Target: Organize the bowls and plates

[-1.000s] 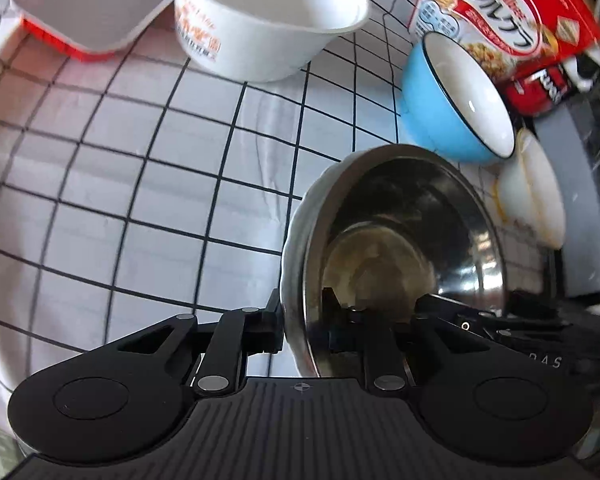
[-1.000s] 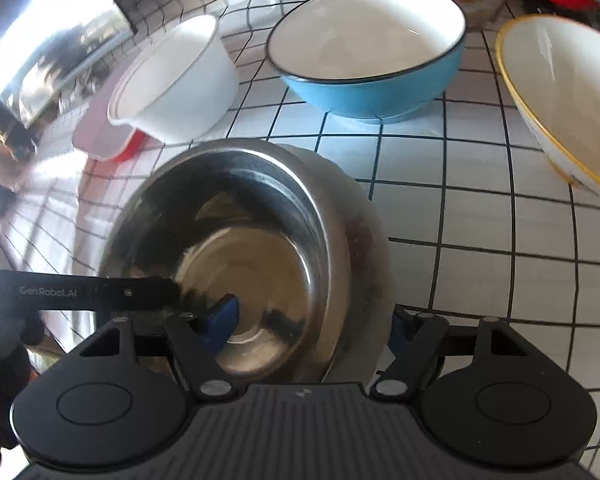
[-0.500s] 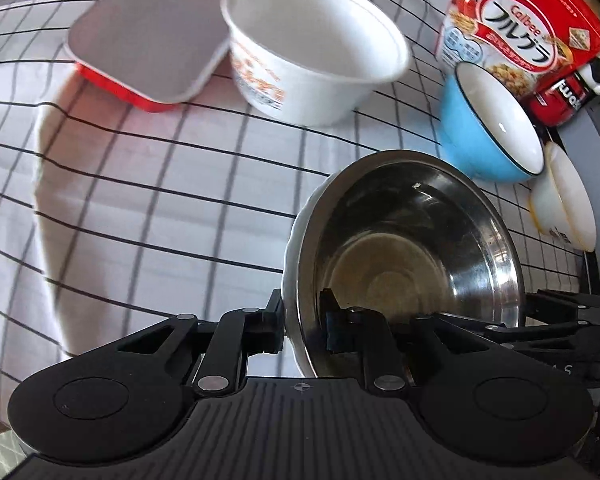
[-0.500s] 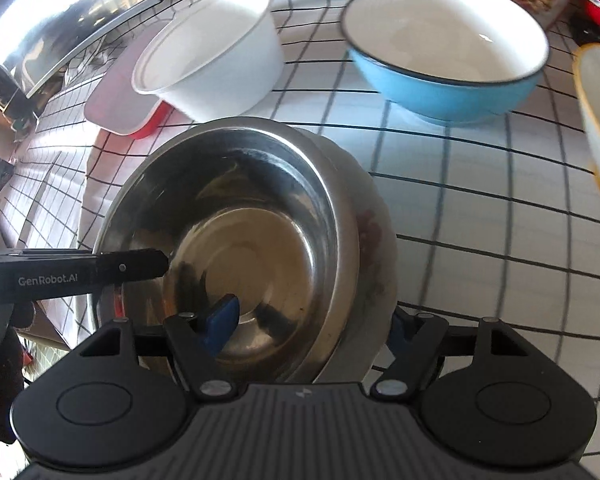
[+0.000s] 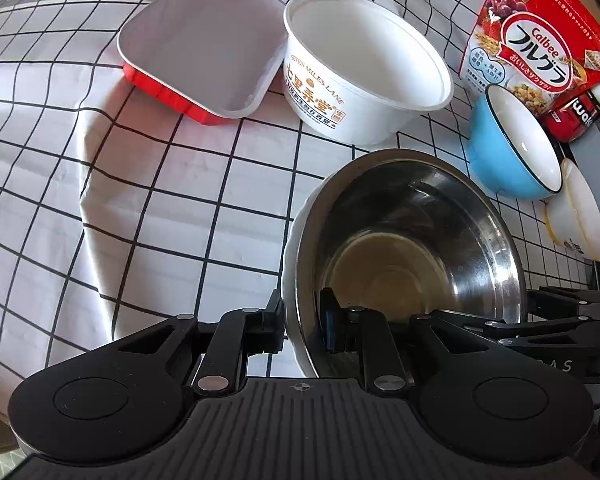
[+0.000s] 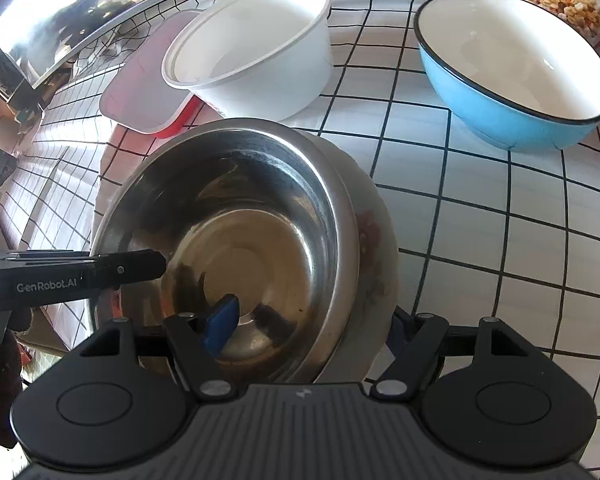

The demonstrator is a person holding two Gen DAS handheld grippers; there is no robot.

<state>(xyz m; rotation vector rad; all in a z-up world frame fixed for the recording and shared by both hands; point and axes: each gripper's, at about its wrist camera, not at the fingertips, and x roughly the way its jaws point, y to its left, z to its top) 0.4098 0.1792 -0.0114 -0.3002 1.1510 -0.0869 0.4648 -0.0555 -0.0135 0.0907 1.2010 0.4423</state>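
Step in hand: nested pair, steel bowl seated inside floral ceramic bowl, carried by both claws over the near part of the checked cloth; whether it touches the cloth, can't tell.

L gripper: clamped across the doubled rim, one finger outside, one inside. R gripper: same, opposite rim, blue pad inside the steel.

Toward far edge: white paper tub beside red tray; blue bowl and yellow-rimmed bowl toward the R side.

Next (judgement): pick a drop spot, keep both grips level so inner bowl doesn't slide, lower, then release.

Vs 1 s ago: tub and tray sit further off and show whole in L view; grips unchanged.
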